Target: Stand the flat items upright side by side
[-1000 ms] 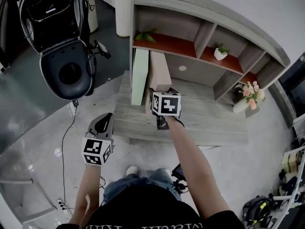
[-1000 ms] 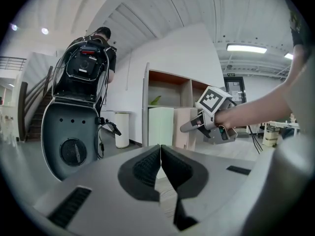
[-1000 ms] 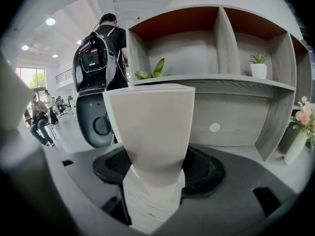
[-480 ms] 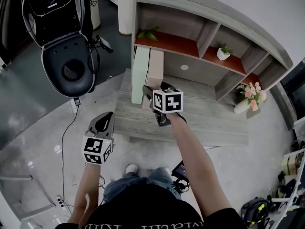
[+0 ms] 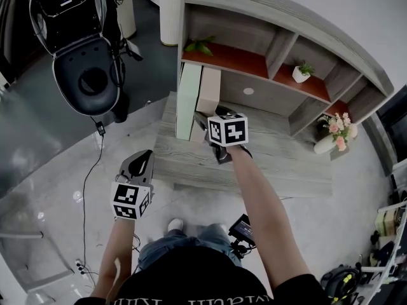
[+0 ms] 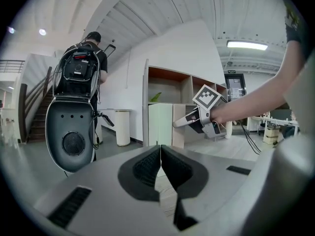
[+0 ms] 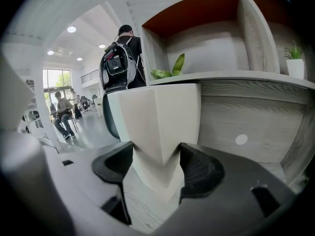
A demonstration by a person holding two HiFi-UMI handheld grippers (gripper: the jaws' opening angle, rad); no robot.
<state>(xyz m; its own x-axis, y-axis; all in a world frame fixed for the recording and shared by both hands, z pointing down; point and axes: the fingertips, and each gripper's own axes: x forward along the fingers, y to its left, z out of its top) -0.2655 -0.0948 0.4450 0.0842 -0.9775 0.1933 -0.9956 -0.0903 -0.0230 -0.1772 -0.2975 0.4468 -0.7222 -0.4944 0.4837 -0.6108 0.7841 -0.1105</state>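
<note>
Shows two flat boxes standing upright and touching side by side at the far left of a grey wooden ledge, against the left end of a shelf unit: a pale green box on the left and a beige box on the right. Places the right gripper at the lower near edge of the beige box, reaching in from the near side with the arm stretched over the ledge. Along that gripper's own line of sight, sets the near upright edge of the beige box between the two jaws, with the jaws closing and a dark pad meeting the box on each side, so grasping the beige box. Holds the left gripper well apart from both boxes, low and off the near left corner of the ledge, above the floor. Presents its jaws clenched, tips together with nothing between them, and beyond them the two boxes and the right gripper in side view. Includes, on the red-brown shelves, green leaves above the boxes and a small potted plant farther right; at the right end of the ledge, a vase of pink flowers; on the floor at far left, a black and grey machine.
</note>
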